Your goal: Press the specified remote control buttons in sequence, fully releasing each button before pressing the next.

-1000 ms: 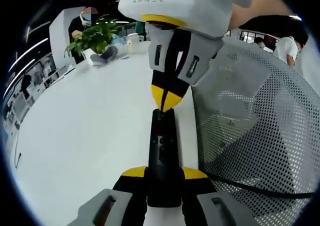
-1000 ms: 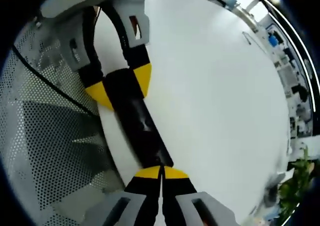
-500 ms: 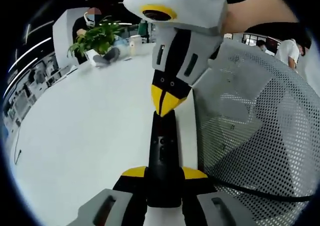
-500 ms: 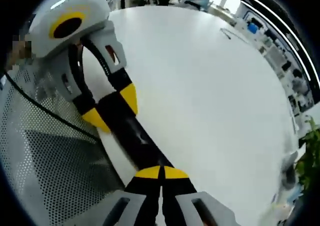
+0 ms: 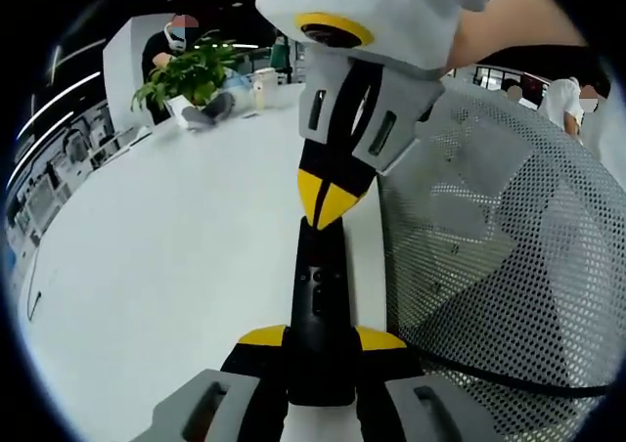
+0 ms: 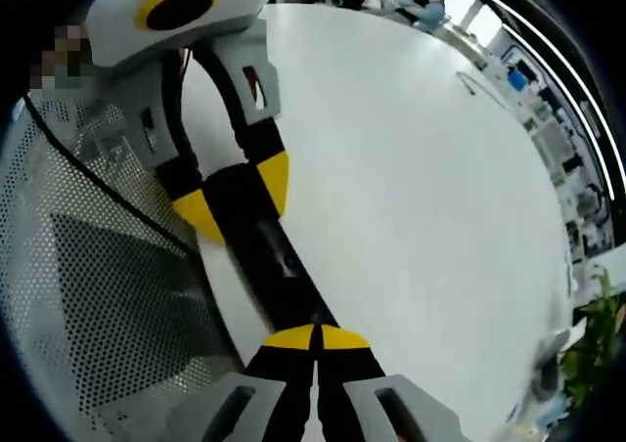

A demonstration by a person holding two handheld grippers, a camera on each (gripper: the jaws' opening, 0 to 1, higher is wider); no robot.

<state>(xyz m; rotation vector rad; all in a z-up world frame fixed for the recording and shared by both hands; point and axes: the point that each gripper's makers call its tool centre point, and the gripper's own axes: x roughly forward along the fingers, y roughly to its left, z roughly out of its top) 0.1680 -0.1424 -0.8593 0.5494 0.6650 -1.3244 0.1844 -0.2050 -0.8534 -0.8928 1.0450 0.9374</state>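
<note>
Left gripper view: left gripper (image 5: 321, 349) jaws clamped around black remote (image 5: 319, 295), right gripper (image 5: 326, 199) jaws together, tips on its far end.

Left gripper (image 5: 321, 342): jaws closed on the near end of the black remote control (image 5: 320, 305), one yellow-tipped jaw on each side of its body. In the right gripper view this gripper (image 6: 235, 193) reaches in from the upper left, its yellow tips straddling the remote.

Right gripper (image 6: 315, 337): jaws pressed together, yellow tips meeting at the remote's other end. In the left gripper view it (image 5: 328, 202) descends from above, tips closed into a single point at the remote's far end. A bare forearm (image 5: 518, 22) extends behind it at upper right.
</note>
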